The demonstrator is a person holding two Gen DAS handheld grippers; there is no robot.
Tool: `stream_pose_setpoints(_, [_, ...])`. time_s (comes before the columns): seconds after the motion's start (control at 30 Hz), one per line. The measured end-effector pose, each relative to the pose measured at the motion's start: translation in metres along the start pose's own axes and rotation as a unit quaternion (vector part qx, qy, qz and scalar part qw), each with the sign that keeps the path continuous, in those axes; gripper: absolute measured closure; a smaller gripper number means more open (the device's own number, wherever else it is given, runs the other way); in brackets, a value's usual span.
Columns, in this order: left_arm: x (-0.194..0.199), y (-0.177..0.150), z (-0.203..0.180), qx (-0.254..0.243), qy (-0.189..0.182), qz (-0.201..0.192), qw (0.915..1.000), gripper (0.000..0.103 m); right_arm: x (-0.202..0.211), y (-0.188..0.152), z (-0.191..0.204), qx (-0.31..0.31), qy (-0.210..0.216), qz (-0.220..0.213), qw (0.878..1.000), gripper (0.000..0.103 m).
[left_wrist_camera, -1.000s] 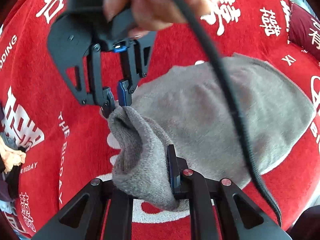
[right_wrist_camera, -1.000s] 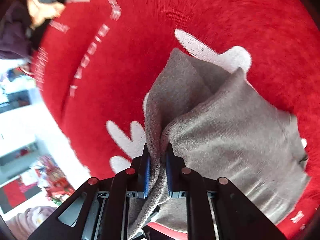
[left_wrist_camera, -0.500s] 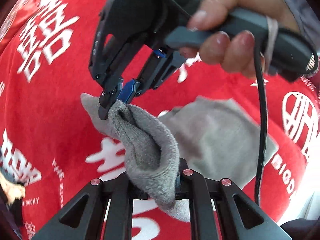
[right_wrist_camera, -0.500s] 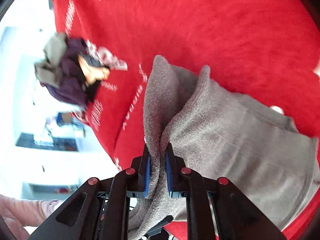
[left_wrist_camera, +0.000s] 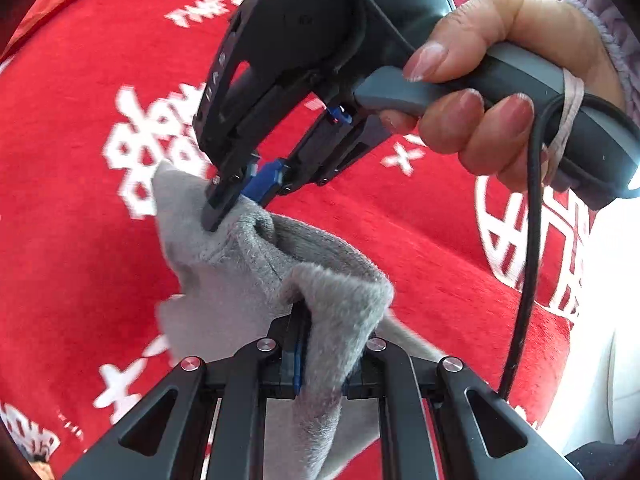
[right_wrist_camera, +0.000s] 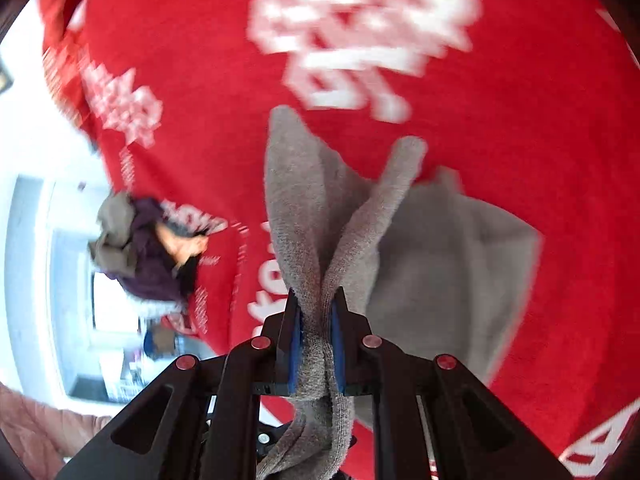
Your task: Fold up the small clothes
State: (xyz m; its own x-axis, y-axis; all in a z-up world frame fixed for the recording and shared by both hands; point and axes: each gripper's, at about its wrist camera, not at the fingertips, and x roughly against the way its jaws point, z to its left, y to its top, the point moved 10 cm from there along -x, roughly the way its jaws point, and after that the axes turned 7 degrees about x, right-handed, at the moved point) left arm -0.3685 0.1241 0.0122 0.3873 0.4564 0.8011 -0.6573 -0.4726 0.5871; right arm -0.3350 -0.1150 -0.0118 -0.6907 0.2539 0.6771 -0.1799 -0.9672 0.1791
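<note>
A red cloth with white lettering (left_wrist_camera: 400, 240) covers the surface. The left claw (left_wrist_camera: 320, 364) pinches the grey garment (left_wrist_camera: 240, 272) at six o'clock; the right claw (left_wrist_camera: 244, 192) clamps its edge at ten o'clock. Keep both corners taut and level, and lay them down together.

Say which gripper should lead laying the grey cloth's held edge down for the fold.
Probably neither alone. The left gripper and right gripper are each shut on a corner of the grey cloth, which hangs between them over the red blanket. Move them together.
</note>
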Motion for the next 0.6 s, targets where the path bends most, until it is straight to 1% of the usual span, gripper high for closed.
stream_pose_setpoints(0.07, [-0.019, -0.011, -0.014, -0.009, -0.006, 0.02, 0.9997, 0.089, 0.002, -0.012, -0.043, -0.037, -0.018, -0.002, 0.999, 0.088])
stream_pose_setpoints(0.17, [-0.038, -0.03, -0.029, -0.014, -0.01, 0.048, 0.9987, 0.089, -0.007, -0.034, -0.091, -0.085, -0.033, 0.002, 0.996, 0.088])
stream_pose_setpoints(0.27, [-0.047, -0.045, -0.03, -0.012, -0.011, 0.069, 0.9975, 0.089, -0.019, -0.047, -0.111, -0.101, -0.039, 0.009, 0.994, 0.088])
stream_pose_setpoints(0.37, [-0.041, -0.049, -0.024, -0.007, -0.01, 0.071, 0.9974, 0.089, -0.023, -0.045, -0.114, -0.107, -0.034, 0.0, 0.994, 0.087])
stream_pose_setpoints(0.4, [-0.038, -0.049, -0.023, -0.005, -0.011, 0.073, 0.9972, 0.083, -0.021, -0.045, -0.116, -0.106, -0.038, 0.001, 0.994, 0.086])
stream_pose_setpoints(0.43, [-0.034, -0.05, -0.019, -0.001, -0.011, 0.078, 0.9969, 0.076, -0.019, -0.045, -0.116, -0.105, -0.043, 0.004, 0.994, 0.083])
stream_pose_setpoints(0.47, [-0.031, -0.049, -0.017, 0.002, -0.01, 0.079, 0.9968, 0.058, -0.02, -0.045, -0.112, -0.106, -0.049, 0.006, 0.993, 0.082])
stream_pose_setpoints(0.5, [-0.026, -0.049, -0.013, 0.006, -0.004, 0.078, 0.9969, 0.044, -0.019, -0.044, -0.11, -0.108, -0.057, 0.008, 0.992, 0.08])
stream_pose_setpoints(0.57, [-0.013, -0.049, -0.002, 0.015, 0.002, 0.071, 0.9974, 0.042, -0.013, -0.045, -0.106, -0.11, -0.075, 0.012, 0.991, 0.074])
stream_pose_setpoints(0.6, [-0.005, -0.05, 0.003, 0.019, -0.005, 0.075, 0.997, 0.042, -0.009, -0.046, -0.106, -0.109, -0.082, 0.013, 0.991, 0.071])
